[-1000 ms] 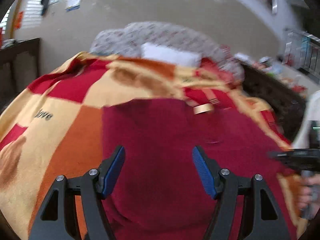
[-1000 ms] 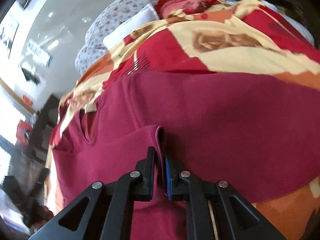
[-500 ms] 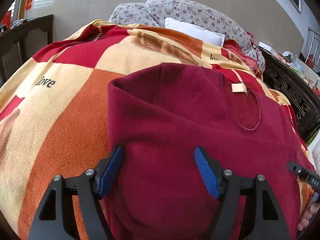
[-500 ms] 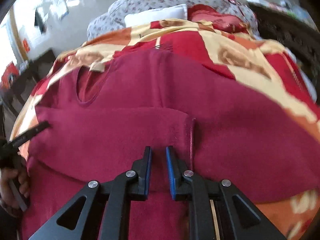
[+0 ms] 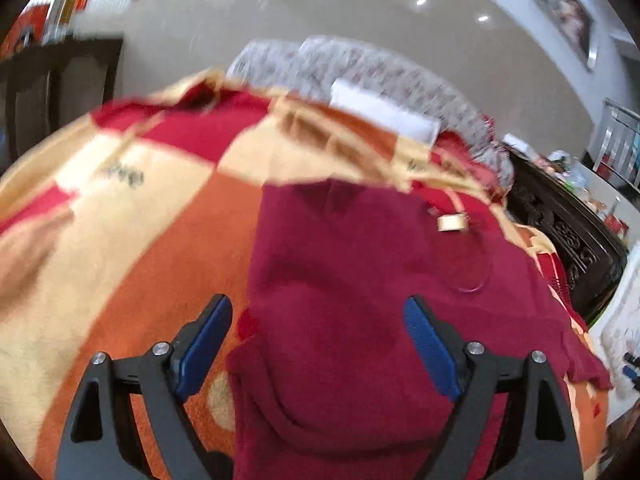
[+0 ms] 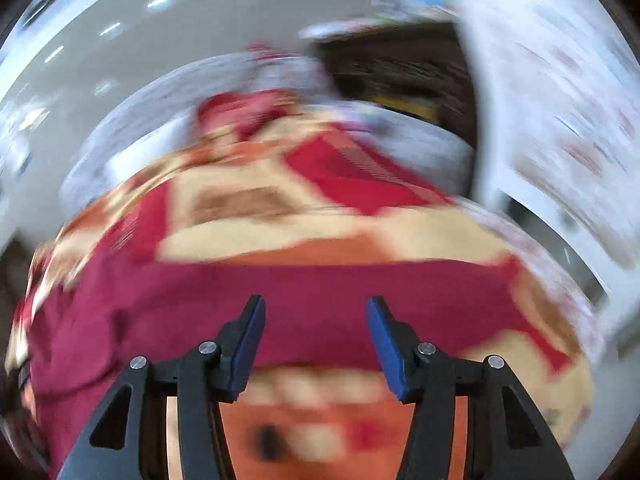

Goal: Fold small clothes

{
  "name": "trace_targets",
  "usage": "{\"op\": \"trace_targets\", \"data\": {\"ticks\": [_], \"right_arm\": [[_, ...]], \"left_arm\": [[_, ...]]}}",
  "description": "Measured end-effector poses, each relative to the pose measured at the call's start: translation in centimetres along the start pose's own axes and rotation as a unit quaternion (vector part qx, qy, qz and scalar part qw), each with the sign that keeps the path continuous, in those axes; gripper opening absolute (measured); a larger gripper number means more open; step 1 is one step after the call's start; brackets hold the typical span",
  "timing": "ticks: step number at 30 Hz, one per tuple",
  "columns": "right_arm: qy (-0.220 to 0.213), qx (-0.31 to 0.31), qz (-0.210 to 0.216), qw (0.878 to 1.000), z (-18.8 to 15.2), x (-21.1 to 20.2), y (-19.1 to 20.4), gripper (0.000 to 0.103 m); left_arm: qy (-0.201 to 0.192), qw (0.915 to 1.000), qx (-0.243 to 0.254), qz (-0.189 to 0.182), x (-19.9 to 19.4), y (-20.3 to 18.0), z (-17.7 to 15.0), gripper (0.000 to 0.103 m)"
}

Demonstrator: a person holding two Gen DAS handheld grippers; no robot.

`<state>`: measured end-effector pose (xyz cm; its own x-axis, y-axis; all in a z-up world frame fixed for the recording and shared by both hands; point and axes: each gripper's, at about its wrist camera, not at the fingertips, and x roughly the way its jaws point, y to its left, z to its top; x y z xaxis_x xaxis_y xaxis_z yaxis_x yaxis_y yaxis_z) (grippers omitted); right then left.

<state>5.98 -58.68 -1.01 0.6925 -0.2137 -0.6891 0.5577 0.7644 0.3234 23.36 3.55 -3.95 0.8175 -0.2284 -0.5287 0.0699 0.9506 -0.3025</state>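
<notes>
A maroon sweater (image 5: 360, 280) lies partly folded on a patterned blanket (image 5: 120, 240) over a bed, its neck tag (image 5: 452, 222) at the far right. My left gripper (image 5: 318, 344) hovers over the sweater's near fold. Its jaws are opening, and the blue pads (image 5: 208, 344) stand apart from the cloth. The right wrist view is blurred by motion. There the sweater (image 6: 280, 304) runs as a band across the blanket (image 6: 320, 432). My right gripper (image 6: 318, 344) is over the sweater's near edge, its jaws opening with nothing pressed between the pads (image 6: 386, 348).
Floral pillows (image 5: 372, 68) and a white pillow (image 5: 384, 114) lie at the head of the bed. Dark carved wooden furniture (image 5: 568, 236) stands to the right, and a dark cabinet (image 5: 60, 88) to the left. A white wall or cabinet (image 6: 560, 120) rises at the right.
My right gripper let go of the folded sleeve, spread its jaws and swung quickly to the right. My left gripper's jaws widened and it shifted a little over the sweater.
</notes>
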Motion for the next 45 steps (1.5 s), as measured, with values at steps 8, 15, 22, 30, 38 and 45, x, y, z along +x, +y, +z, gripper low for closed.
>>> {"op": "trace_targets", "data": {"ticks": [8, 15, 22, 30, 38, 45], "right_arm": [[0.072, 0.219, 0.117, 0.966, -0.5, 2.4, -12.1, 0.059], [0.078, 0.264, 0.129, 0.953, -1.4, 4.7, -12.0, 0.047], [0.006, 0.197, 0.146, 0.969, -0.2, 1.5, -6.0, 0.009], [0.033, 0.013, 0.307, 0.951, -2.7, -0.5, 16.9, 0.009], [0.123, -0.142, 0.304, 0.934, -13.8, 4.6, 33.9, 0.009], [0.13, -0.168, 0.271, 0.939, -17.0, 7.1, 33.0, 0.019]], "left_arm": [[-0.018, 0.9956, 0.092, 0.003, -0.5, -3.8, -0.3, 0.087], [0.002, 0.9976, 0.069, 0.009, 0.2, -2.8, -0.4, 0.087], [0.001, 0.997, 0.076, 0.014, 0.2, -3.1, -0.6, 0.087], [0.003, 0.9973, 0.072, 0.014, 0.3, -3.0, -0.6, 0.087], [0.0, 0.9984, 0.056, 0.005, 0.1, -2.3, -0.5, 0.087], [0.01, 0.9945, 0.064, -0.083, -0.9, -4.5, -0.3, 0.087]]}}
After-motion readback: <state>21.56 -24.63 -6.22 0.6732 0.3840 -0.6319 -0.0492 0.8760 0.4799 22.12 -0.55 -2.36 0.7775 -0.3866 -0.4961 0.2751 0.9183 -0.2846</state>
